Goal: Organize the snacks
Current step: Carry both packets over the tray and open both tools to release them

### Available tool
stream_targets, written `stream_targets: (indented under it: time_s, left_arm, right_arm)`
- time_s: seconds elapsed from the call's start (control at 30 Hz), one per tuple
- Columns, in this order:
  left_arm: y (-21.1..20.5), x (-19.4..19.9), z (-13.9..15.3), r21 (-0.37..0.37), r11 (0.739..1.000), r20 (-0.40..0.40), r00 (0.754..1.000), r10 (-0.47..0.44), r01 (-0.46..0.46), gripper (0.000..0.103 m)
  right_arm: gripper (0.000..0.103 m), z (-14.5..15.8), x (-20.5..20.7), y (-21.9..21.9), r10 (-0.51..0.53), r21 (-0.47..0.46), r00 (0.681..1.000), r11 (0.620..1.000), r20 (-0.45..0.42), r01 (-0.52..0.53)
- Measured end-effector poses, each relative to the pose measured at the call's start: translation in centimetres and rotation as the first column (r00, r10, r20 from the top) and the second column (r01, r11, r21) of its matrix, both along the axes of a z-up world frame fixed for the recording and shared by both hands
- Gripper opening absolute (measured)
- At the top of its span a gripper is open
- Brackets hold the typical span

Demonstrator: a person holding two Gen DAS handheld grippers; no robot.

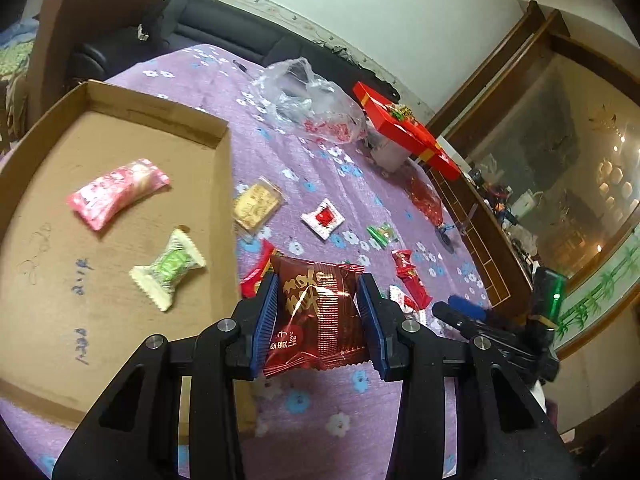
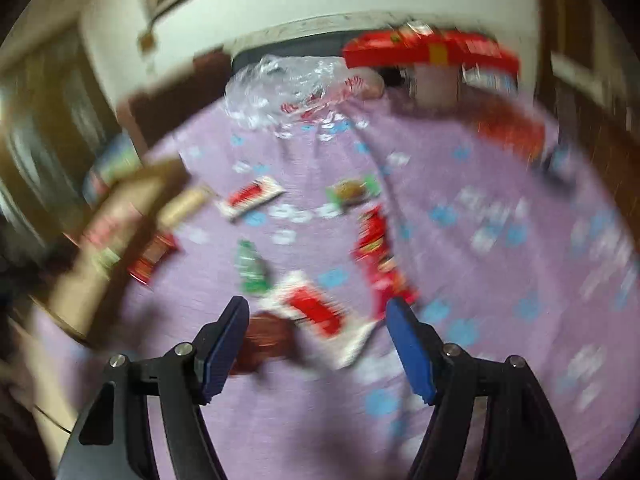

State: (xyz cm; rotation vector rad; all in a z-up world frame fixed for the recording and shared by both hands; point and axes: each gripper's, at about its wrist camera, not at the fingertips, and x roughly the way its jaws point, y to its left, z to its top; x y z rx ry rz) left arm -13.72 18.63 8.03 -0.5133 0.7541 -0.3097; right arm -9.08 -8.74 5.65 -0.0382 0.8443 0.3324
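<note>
My left gripper (image 1: pixel 318 282) is shut on a dark red snack packet (image 1: pixel 318 316) and holds it above the purple flowered tablecloth, just right of a cardboard tray (image 1: pixel 120 128). The tray holds a pink packet (image 1: pixel 116 192) and a green-and-cream candy (image 1: pixel 170 272). Several snacks lie loose on the cloth: a tan biscuit (image 1: pixel 256 204), a white-and-red packet (image 1: pixel 323 218), a red stick (image 1: pixel 412 282). My right gripper (image 2: pixel 318 306) is open above a white-and-red packet (image 2: pixel 316 314); the right wrist view is blurred. It also shows in the left wrist view (image 1: pixel 460 308).
A clear plastic bag (image 1: pixel 312 100) and a long red gift box (image 1: pixel 404 128) sit at the table's far side. A dark sofa and chair stand behind. A wooden cabinet with glass is on the right. The tray's edge (image 2: pixel 120 216) is at left in the right wrist view.
</note>
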Motion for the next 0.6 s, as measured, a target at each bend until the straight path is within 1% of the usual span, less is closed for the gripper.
stream_targets:
  time_s: [0.03, 0.07, 0.17, 0.23, 0.33, 0.37, 0.4, 0.43, 0.47, 0.6]
  left_arm:
    - [0.3, -0.1, -0.1, -0.002, 1.0, 0.0, 1.0, 0.008, -0.008, 0.04]
    - [0.7, -0.2, -0.2, -0.005, 1.0, -0.002, 1.0, 0.016, -0.016, 0.04]
    - [1.7, -0.4, -0.6, -0.019, 0.999, -0.012, 0.999, 0.039, -0.039, 0.04]
    - [1.9, -0.5, -0.8, -0.02, 0.999, -0.019, 0.999, 0.047, -0.047, 0.04]
    - [1.9, -0.7, -0.7, -0.011, 0.999, -0.021, 0.999, 0.049, -0.049, 0.04]
    - [1.9, -0.8, -0.6, -0.008, 0.999, -0.02, 0.998, 0.051, -0.051, 0.04]
    - [2.0, -0.8, -0.6, -0.006, 0.998, -0.019, 0.998, 0.055, -0.055, 0.04]
    - [2.0, -0.8, -0.5, -0.007, 0.998, -0.02, 0.998, 0.058, -0.058, 0.04]
    - [2.1, -0.8, -0.5, -0.008, 0.998, -0.02, 0.998, 0.061, -0.061, 0.04]
    - [2.5, -0.8, -0.7, -0.022, 0.997, -0.026, 0.997, 0.071, -0.072, 0.04]
  right_arm:
    - [0.06, -0.1, 0.4, 0.1, 0.025, -0.045, 1.0, 0.999, 0.002, -0.025]
    - [0.058, -0.2, 0.9, 0.0, 0.048, -0.068, 0.999, 0.996, -0.004, -0.049]
    - [0.058, -1.0, 2.3, 0.3, 0.129, -0.059, 0.991, 0.989, -0.046, -0.132]
    - [0.058, -2.1, 3.2, 0.7, 0.157, -0.047, 0.984, 0.986, -0.084, -0.161]
    - [0.058, -3.9, 4.3, 1.2, 0.167, -0.028, 0.977, 0.985, -0.134, -0.172]
    - [0.059, -3.9, 4.2, 1.3, 0.164, -0.032, 0.98, 0.985, -0.111, -0.168]
    - [0.057, -3.9, 4.1, 1.5, 0.159, -0.04, 0.981, 0.986, -0.112, -0.164]
    - [0.048, -3.9, 4.0, 1.5, 0.15, -0.04, 0.982, 0.987, -0.112, -0.155]
    - [0.031, -3.8, 3.9, 1.5, 0.147, -0.037, 0.983, 0.988, -0.114, -0.152]
    - [0.029, -3.6, 3.3, 1.7, 0.136, -0.046, 0.982, 0.989, -0.128, -0.143]
